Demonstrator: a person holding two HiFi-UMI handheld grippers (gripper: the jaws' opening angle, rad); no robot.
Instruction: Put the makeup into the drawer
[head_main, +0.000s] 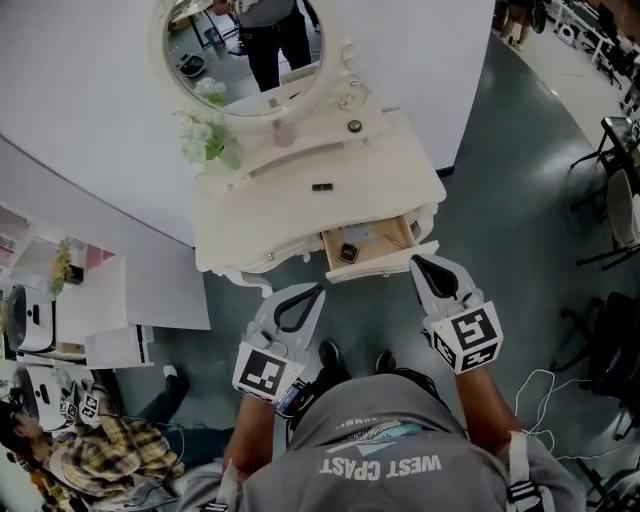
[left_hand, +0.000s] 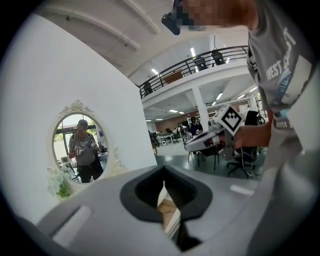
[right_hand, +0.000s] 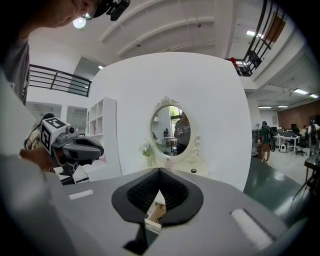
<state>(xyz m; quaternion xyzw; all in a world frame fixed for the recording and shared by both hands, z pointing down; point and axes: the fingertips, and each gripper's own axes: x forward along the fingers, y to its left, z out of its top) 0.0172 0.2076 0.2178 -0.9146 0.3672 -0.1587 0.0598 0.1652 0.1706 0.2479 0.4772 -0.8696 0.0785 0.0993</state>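
Hovering in front of the cream dressing table (head_main: 265, 215), with left gripper (head_main: 316, 293) and right gripper (head_main: 420, 263) both clenched on nothing. Lying beyond the fingertips on the smooth top: small dark oblong makeup (head_main: 322, 187), long axis running left-right, seemingly slightly nearer the left. Gaping just before the right: wooden drawer (head_main: 385, 240), already holding a square dark compact (head_main: 347, 253).

Head view steeply down over dressing table (head_main: 300, 215) and drawer (head_main: 370, 245), gripper views level, facing shared mirror (right_hand: 173, 131)
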